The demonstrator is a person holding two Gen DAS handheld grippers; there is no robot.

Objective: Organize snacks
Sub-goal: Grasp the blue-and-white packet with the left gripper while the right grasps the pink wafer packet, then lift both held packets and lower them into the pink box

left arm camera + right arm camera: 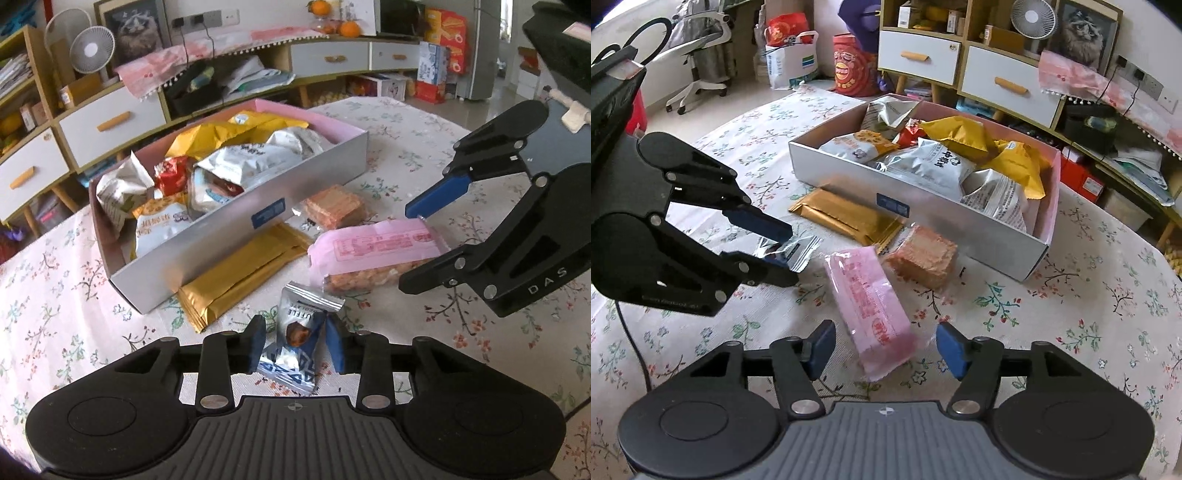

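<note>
Straddling pink pack [875, 314], fingers [822, 349] wide.

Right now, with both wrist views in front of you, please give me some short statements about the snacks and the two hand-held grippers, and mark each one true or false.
1. The left hand-held gripper has its fingers around the silver truffle packet. True.
2. The right hand-held gripper is shut on the pink packet. False: its fingers are spread on either side of the packet's near end and do not touch it.
3. The box already holds several snack bags. True.
4. The gold packets lie inside the box. False: they lie on the tablecloth, against the box's outer wall.
5. The wafer block lies on the tablecloth beside the pink packet. True.
</note>
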